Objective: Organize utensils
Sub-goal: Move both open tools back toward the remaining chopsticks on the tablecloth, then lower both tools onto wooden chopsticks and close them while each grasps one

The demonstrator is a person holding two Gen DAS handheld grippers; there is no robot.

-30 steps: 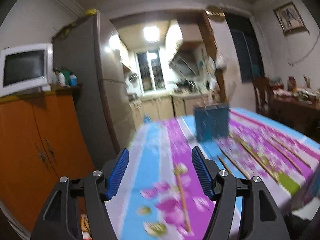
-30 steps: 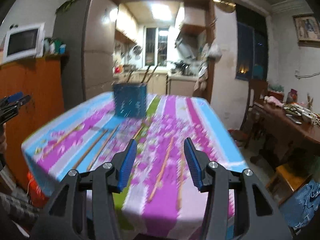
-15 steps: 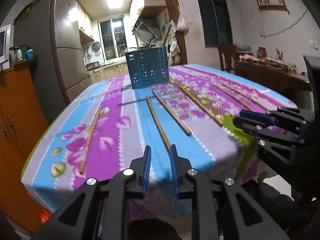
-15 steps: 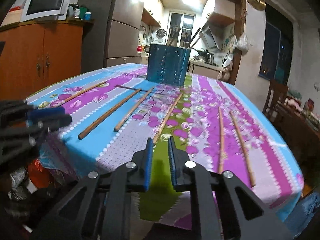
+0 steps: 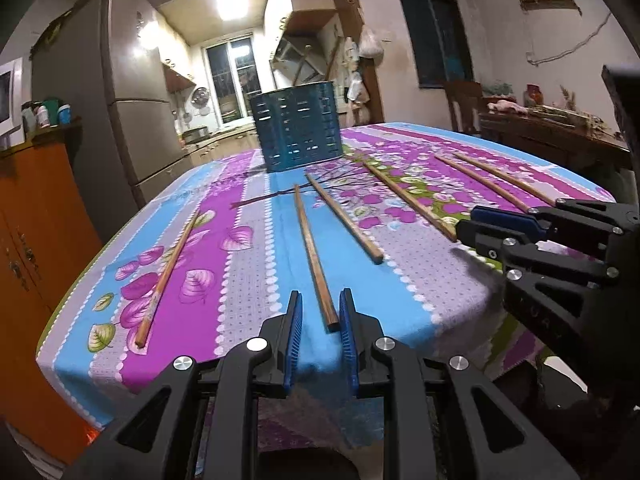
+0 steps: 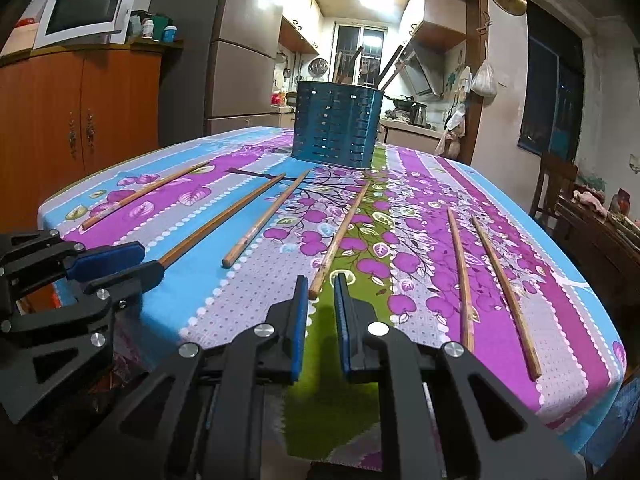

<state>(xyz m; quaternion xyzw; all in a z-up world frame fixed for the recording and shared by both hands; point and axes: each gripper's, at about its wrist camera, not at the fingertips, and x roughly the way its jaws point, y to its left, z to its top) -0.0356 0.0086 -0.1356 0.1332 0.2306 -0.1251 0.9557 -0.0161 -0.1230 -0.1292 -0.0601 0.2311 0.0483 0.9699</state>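
Note:
Several wooden chopsticks lie lengthwise on the flowered tablecloth (image 6: 540, 240). At the far end stands a blue perforated holder (image 5: 298, 136) (image 6: 336, 128) with a few sticks upright in it. My left gripper (image 5: 320, 300) (image 6: 150, 262) is low at the near edge. Its jaws are closing, with the near end of one chopstick (image 5: 310, 252) between the pads and a gap still showing. My right gripper (image 6: 320, 284) (image 5: 466, 224) has a narrow gap. The tip of another chopstick (image 6: 342, 232) sits just inside it by the left pad, unsqueezed.
More chopsticks lie at the far left (image 6: 144, 194), beside the left gripper's one (image 6: 260, 220), and as a pair on the right (image 6: 460, 264). An orange cabinet (image 6: 80, 120) with a microwave (image 6: 86, 10) stands left, a fridge (image 6: 240, 60) behind, a chair (image 6: 556, 184) right.
Both grippers came down to the table's near edge and their jaws narrowed from wide apart to a slim gap. A chopstick end now lies at each gripper's tips.

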